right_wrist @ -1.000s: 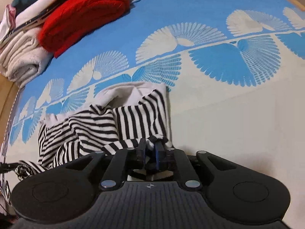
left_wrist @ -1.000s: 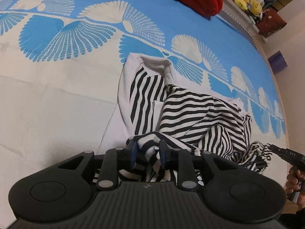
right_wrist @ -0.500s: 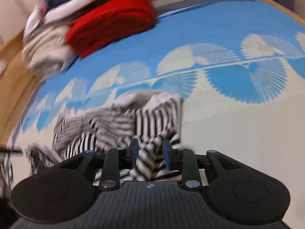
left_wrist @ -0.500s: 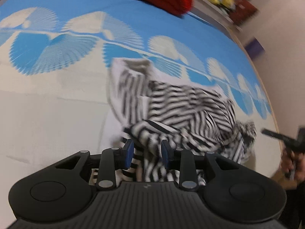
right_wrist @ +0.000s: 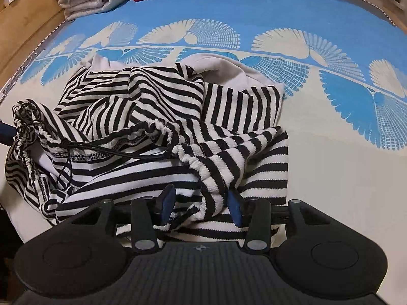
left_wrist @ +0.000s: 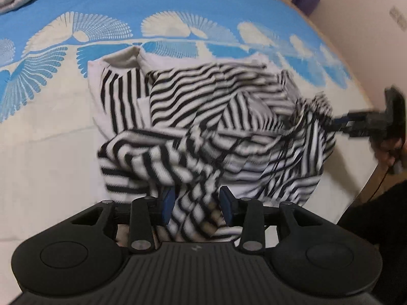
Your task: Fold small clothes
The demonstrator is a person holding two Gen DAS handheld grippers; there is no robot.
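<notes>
A: Both claws, left gripper (left_wrist: 197, 204) and right gripper (right_wrist: 201, 202), stand with jaws spread, striped garment (right_wrist: 162, 132) bunched loosely between them on our bedspread (right_wrist: 330, 152).

B: Closing now, we risk pinching several layers, or snagging the drawstring (right_wrist: 106, 150) beyond.

Ribbed knit striped garment (right_wrist: 157, 117) lies on smooth printed cloth bedspread (right_wrist: 330, 152).
</notes>
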